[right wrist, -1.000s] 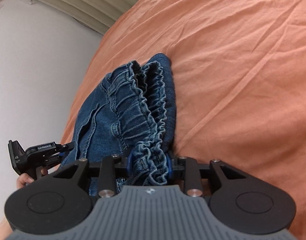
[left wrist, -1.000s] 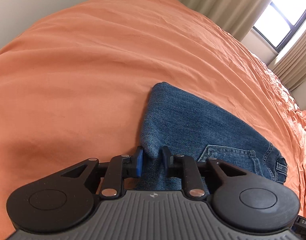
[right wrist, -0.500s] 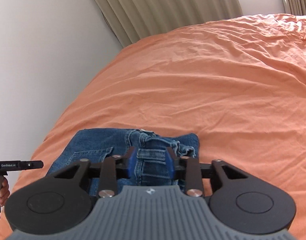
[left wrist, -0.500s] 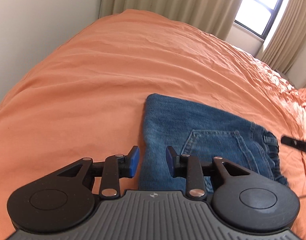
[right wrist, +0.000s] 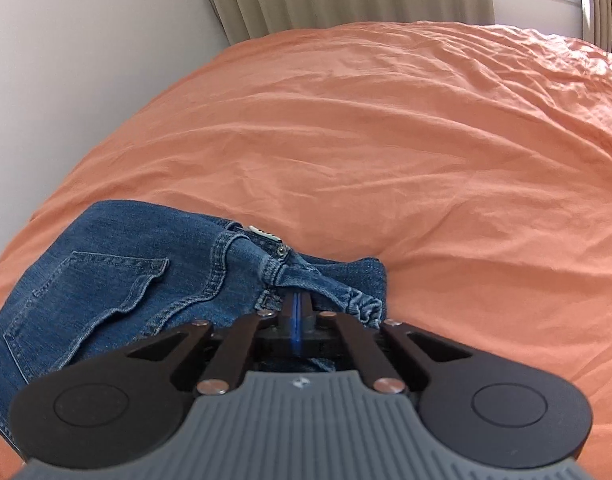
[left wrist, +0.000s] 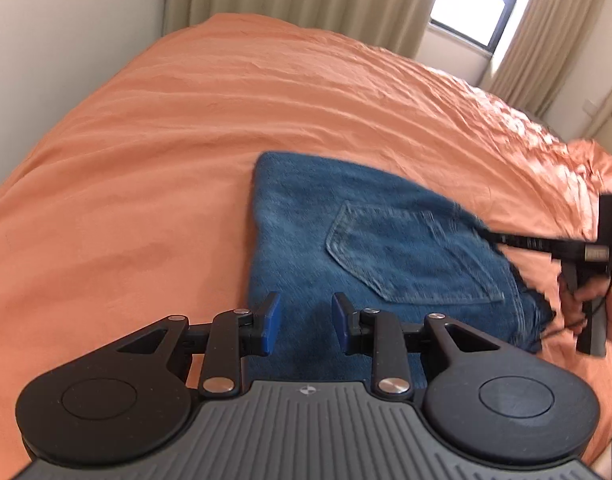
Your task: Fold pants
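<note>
A: Where are the folded blue denim pants (left wrist: 369,248) right now?

B: Lying flat on the orange bed sheet (left wrist: 186,140), in the lower middle of the left wrist view, back pocket facing up. In the right wrist view they fill the lower left, with the gathered waistband (right wrist: 345,292) bunched at lower centre

A: And the tools?

B: The left tool (left wrist: 306,322) stands narrowly apart over the near edge of the denim, nothing pinched. The right tool (right wrist: 297,316) has its blue pads pressed together with no cloth between them, just short of the waistband

A: How would the pants handle?

B: Soft but fairly heavy, I'd judge; thick denim holds a crease and shouldn't slip. The elastic waistband looks lumpy, so a grip there may spring. Better to take the stacked layers at the two near corners, all plies together
</note>
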A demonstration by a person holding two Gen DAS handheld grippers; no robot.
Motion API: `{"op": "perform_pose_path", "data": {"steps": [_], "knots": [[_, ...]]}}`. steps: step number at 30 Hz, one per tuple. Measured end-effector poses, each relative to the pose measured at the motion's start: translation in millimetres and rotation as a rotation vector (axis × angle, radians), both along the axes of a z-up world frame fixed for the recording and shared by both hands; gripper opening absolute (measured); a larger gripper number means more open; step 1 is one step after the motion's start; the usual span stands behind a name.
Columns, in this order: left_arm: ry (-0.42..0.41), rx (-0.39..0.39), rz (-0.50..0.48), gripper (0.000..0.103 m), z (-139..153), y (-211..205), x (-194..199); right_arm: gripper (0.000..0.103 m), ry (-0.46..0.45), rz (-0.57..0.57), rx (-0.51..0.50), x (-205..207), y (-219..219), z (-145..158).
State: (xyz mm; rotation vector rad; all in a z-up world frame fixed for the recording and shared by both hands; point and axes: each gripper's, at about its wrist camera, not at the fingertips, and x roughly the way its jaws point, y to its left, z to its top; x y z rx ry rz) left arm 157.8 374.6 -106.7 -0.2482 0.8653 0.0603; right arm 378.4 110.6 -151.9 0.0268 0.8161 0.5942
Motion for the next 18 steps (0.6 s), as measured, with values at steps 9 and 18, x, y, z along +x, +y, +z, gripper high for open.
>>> {"op": "perform_pose_path", "data": {"steps": [9,18], "knots": [[0.169,0.03,0.004,0.029,-48,3,-32,0.013,-0.135,0.062,-0.039,-80,-18,24],[0.153,0.02,0.063,0.031,-44,2,-45,0.018,-0.135,0.037,-0.104,-124,-26,2]]}}
